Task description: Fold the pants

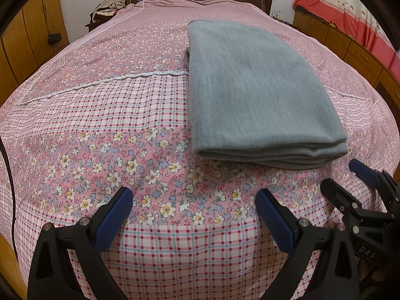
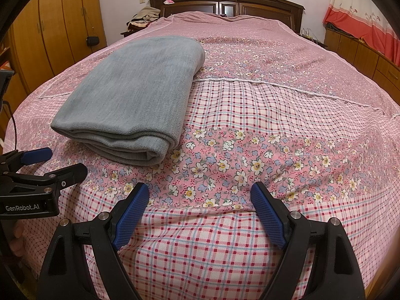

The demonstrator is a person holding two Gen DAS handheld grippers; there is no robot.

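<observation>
Grey pants (image 1: 257, 95) lie folded into a thick flat rectangle on the pink floral bedspread (image 1: 125, 115); their layered edge faces me. In the left wrist view my left gripper (image 1: 193, 195) hangs open over bare bedspread, short of the pants' near edge and a little left of it. My right gripper (image 1: 337, 172) shows at the right, also open. In the right wrist view the pants (image 2: 135, 97) lie to the upper left, and my right gripper (image 2: 200, 190) is open over the bedspread (image 2: 275, 125) with nothing between its fingers. The left gripper (image 2: 65, 160) stands open at the left edge.
A dark wooden headboard (image 2: 225, 2) closes the far end of the bed. Orange wooden wardrobes (image 2: 50, 25) line the left side. A low wooden cabinet (image 2: 362, 55) under a red and cream curtain (image 2: 362, 20) runs along the right. Clothes (image 2: 142, 17) are piled beside the headboard.
</observation>
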